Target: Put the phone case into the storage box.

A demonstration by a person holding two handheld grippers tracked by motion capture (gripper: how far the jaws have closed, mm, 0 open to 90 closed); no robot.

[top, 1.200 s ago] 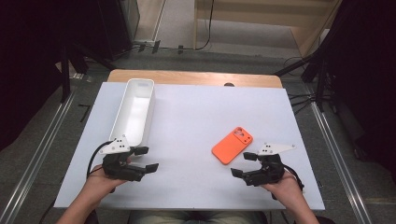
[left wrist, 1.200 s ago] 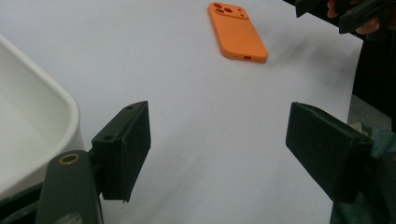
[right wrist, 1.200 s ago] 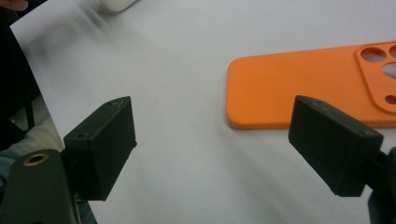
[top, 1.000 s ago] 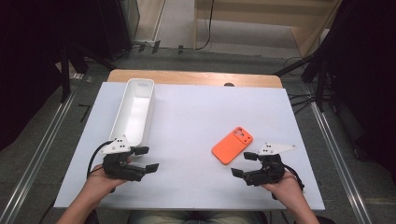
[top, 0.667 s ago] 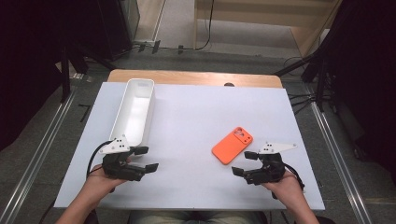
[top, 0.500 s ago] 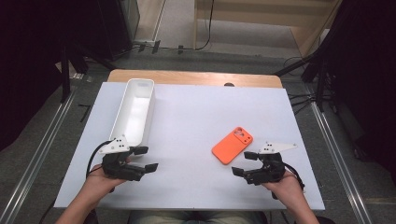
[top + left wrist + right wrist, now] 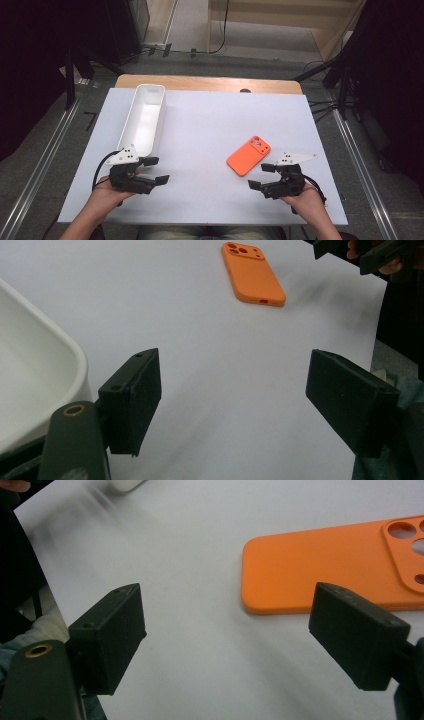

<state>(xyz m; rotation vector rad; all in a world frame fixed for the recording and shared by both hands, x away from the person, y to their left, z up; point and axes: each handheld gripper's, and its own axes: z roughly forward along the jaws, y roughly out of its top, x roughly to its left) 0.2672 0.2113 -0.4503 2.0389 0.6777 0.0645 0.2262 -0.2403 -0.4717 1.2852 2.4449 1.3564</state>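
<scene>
Right gripper (image 7: 260,176) at lower right of the high view, jaws spread and empty; left gripper (image 7: 156,170) at lower left, likewise released. Just beyond the right one, flat on the white table (image 7: 210,115) — orange phone case (image 7: 249,155): probably light, thin, bendy, a little slick. Best pinched across the long edges — gently.

Phone case (image 7: 325,575) cut off rightward

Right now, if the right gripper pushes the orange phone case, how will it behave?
The phone case lies flat on the table, so it should slide rather than tip. It looks thin and empty, so probably light and slightly flexible. Its low edge may be awkward to pinch.
</scene>
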